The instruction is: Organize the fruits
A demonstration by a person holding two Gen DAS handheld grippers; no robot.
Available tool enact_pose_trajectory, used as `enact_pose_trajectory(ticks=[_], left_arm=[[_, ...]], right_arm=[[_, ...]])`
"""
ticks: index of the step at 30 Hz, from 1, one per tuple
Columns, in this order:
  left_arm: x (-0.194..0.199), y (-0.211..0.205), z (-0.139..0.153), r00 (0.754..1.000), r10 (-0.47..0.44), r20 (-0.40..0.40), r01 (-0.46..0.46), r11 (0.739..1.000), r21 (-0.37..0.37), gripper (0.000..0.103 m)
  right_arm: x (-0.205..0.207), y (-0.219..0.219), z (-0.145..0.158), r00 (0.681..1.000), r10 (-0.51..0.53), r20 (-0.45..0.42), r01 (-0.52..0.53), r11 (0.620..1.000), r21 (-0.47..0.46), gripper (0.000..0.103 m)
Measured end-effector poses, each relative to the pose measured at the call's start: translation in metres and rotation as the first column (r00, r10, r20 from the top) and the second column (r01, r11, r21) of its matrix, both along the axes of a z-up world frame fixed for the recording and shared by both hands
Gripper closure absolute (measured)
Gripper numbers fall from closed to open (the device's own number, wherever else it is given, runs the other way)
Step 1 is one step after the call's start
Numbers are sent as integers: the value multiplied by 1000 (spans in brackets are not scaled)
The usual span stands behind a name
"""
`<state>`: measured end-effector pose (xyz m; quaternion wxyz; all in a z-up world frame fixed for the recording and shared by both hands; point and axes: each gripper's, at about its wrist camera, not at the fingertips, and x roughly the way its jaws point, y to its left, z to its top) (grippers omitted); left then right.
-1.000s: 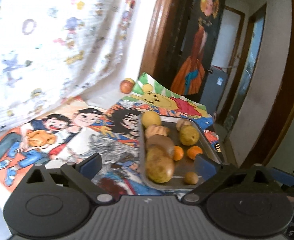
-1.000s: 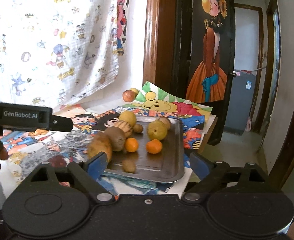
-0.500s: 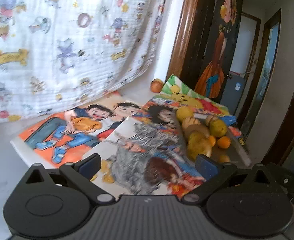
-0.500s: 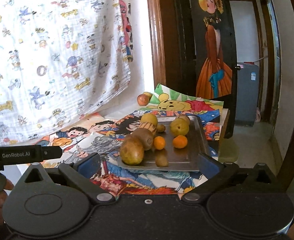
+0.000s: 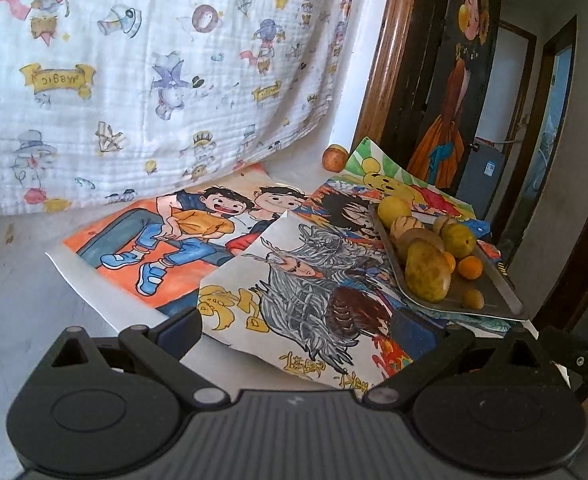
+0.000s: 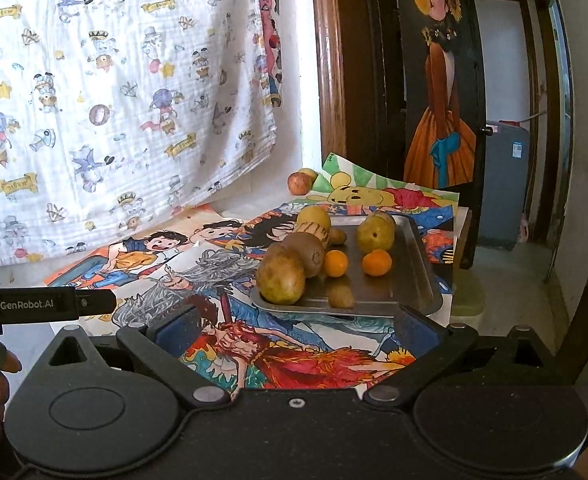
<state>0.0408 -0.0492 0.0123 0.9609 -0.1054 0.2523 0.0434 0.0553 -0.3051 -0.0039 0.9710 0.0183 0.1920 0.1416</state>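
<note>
Both my jaws are wide and hold nothing. The fruits (image 6: 294,264) sit together on the tray (image 6: 417,264), so none roll off the table (image 5: 22,280).

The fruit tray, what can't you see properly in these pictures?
- Right wrist view: the yellowish fruit beyond the tray is mostly hidden behind the red apple.
- Left wrist view: the metal tray floor is largely covered by the big front fruit.
- Both views: the fruits' far sides face away.

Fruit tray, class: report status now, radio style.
Left gripper open, empty. Right gripper open, empty. Fruit piled on metal tray; one apple loose behind. Path unobstructed.
</note>
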Motion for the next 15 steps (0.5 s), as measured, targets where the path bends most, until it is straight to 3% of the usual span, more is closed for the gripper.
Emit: enact_pose_trajectory(ticks=[15], left_arm=[[1, 0, 0, 1000, -3, -2, 3, 1000, 3, 0]], right_arm=[[1, 1, -1, 1000, 3, -9, -3, 1000, 0, 1]])
